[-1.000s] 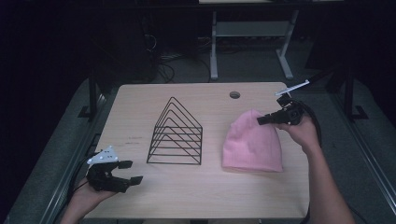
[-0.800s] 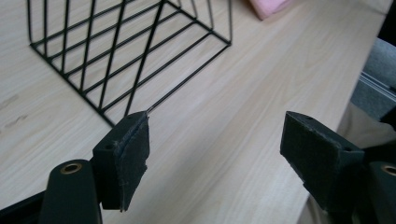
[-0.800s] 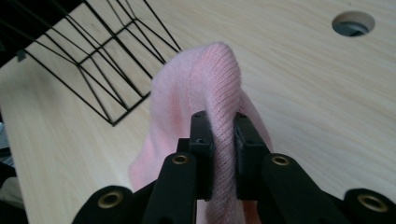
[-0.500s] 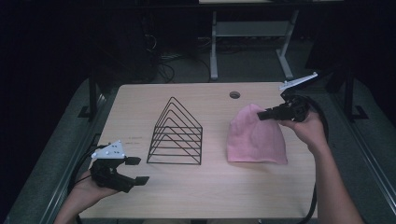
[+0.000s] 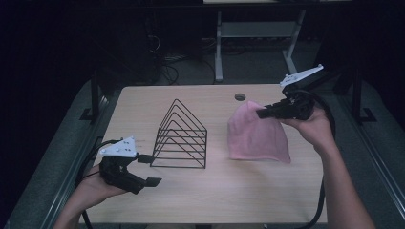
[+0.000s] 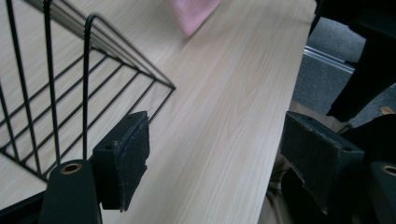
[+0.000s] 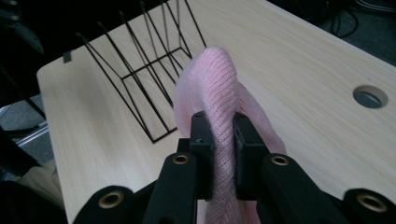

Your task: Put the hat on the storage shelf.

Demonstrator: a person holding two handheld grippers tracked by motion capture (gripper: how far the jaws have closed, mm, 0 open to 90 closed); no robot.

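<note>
So that the hat [image 5: 258,136] could lift toward the rack [image 5: 181,136] at nine o'clock, I kept my right gripper [image 7: 219,140] pinching it, my left gripper [image 5: 152,169] spread.

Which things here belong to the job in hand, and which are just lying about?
In the job:
- pink knitted hat
- right tool, pinching the hat
- left tool, open

Lying about:
- black wire rack
- cable hole in the table

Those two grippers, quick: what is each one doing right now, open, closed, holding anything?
Left gripper: open, holding nothing.
Right gripper: closed on a fold of the pink knit hat.
</note>
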